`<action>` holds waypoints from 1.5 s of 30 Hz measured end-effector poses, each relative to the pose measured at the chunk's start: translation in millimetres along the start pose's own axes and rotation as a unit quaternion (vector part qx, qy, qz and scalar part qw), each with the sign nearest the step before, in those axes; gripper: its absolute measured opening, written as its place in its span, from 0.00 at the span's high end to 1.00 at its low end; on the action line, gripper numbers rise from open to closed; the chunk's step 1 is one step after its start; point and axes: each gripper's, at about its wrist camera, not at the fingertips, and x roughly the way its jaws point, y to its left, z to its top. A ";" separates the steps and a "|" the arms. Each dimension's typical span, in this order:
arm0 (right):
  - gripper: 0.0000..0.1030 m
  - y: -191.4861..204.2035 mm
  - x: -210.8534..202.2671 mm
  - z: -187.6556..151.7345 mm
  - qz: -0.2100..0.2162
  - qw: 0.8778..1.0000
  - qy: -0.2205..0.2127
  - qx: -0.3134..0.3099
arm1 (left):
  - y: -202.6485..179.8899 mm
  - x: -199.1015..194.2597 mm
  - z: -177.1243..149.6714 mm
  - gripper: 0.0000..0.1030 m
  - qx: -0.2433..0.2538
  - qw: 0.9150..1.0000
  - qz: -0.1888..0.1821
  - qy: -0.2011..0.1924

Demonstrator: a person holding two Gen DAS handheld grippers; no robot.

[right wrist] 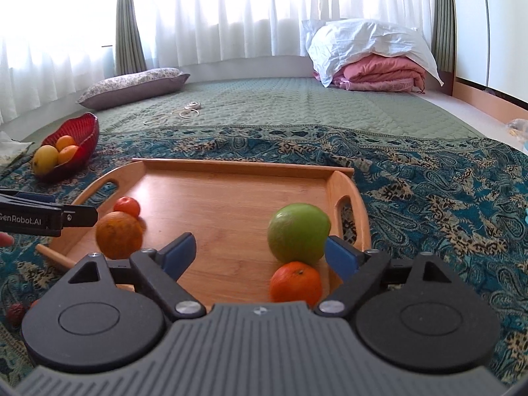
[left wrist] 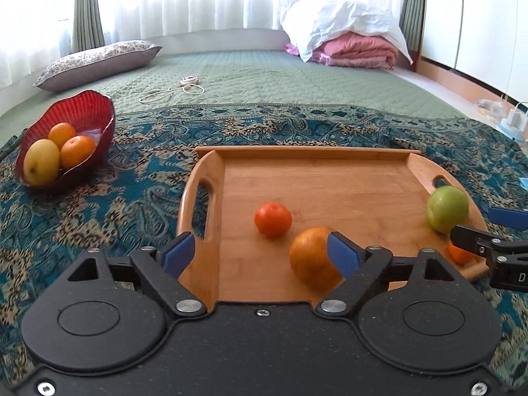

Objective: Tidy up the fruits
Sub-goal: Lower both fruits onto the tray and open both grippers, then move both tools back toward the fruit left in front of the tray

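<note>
A wooden tray (left wrist: 330,178) (right wrist: 237,184) lies on a patterned cloth. On it are a large orange (left wrist: 312,257) (right wrist: 118,234), a small tangerine (left wrist: 273,219) (right wrist: 127,206), a green apple (left wrist: 447,209) (right wrist: 298,232) and a second tangerine (left wrist: 460,254) (right wrist: 295,282). My left gripper (left wrist: 260,255) is open, its right finger beside the large orange. My right gripper (right wrist: 260,254) is open over the tray's near edge, the apple and the second tangerine just inside its right finger. A red bowl (left wrist: 89,112) (right wrist: 85,128) at the far left holds two oranges and a yellow fruit.
The cloth (left wrist: 132,171) covers a green quilted bed. A pillow (left wrist: 99,62), a coiled cord (left wrist: 178,92) and folded bedding (left wrist: 356,49) lie farther back. A small dark red fruit (right wrist: 16,312) lies on the cloth near my right gripper's left side.
</note>
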 end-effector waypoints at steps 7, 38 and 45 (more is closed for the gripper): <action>0.02 21.5 -21.5 -21.5 0.015 1.000 -0.020 -0.012 | 6.7 -34.6 -30.7 0.08 0.005 1.000 0.000 -0.028; 0.00 104.0 -61.2 -96.8 0.049 0.988 -0.065 -0.131 | 20.4 -84.7 -130.2 0.00 0.030 0.996 0.022 -0.075; 0.00 107.4 -60.0 -105.2 0.048 0.989 -0.055 -0.131 | 19.4 -85.6 -139.1 0.02 0.028 0.997 0.014 -0.065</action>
